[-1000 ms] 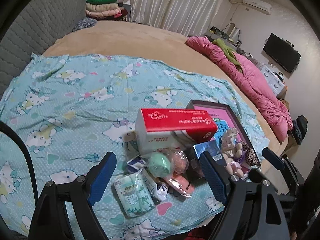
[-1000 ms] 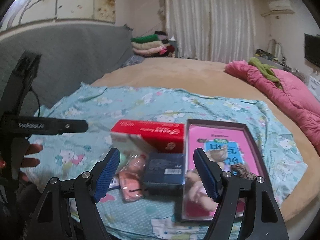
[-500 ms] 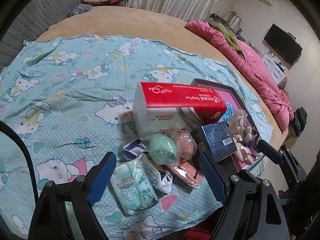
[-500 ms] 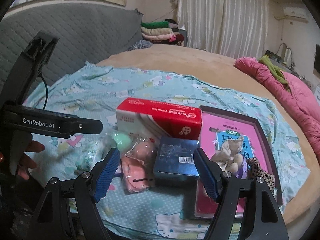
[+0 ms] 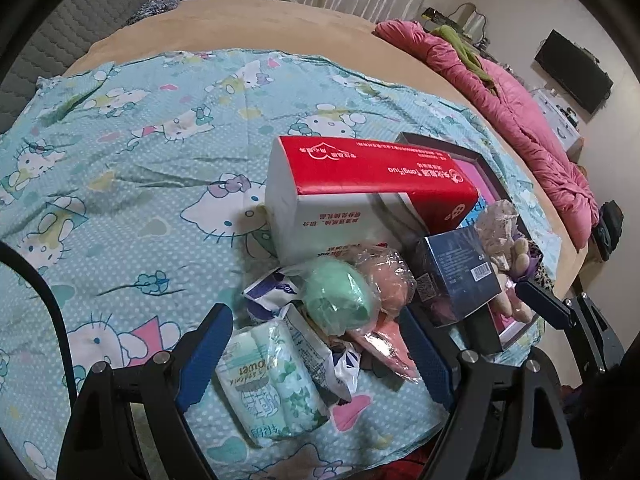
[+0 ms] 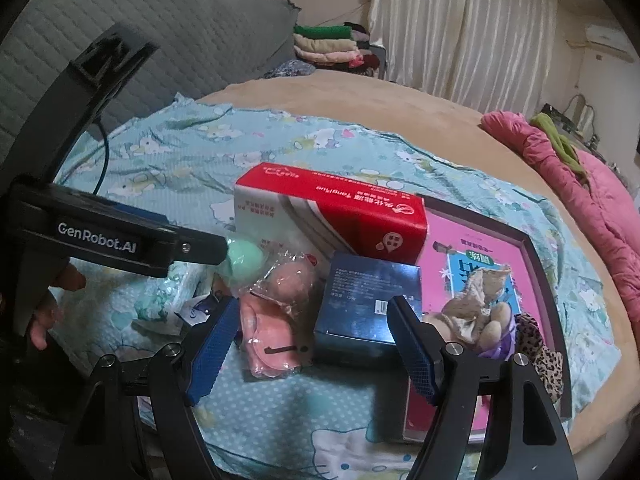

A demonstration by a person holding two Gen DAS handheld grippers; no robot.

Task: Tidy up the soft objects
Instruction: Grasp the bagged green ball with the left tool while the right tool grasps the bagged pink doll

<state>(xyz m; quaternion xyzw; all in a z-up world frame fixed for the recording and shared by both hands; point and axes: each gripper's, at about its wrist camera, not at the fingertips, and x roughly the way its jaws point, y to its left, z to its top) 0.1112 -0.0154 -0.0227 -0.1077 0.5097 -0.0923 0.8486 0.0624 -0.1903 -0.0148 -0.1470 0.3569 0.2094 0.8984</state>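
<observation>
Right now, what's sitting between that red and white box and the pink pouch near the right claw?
A peach sponge in clear wrap sits between the red and white box and the pink pouch, shown in the right wrist view.

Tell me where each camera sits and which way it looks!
Left wrist view: sits on the left claw, looking down at the tissue pack and green ball; its own blue fingers show, plus the other claw's tip at the right edge.
Right wrist view: sits on the right claw, looking at the pink pouch and blue box; the left claw and a hand show.
Both share the red tissue box on the cartoon cat sheet.
</observation>
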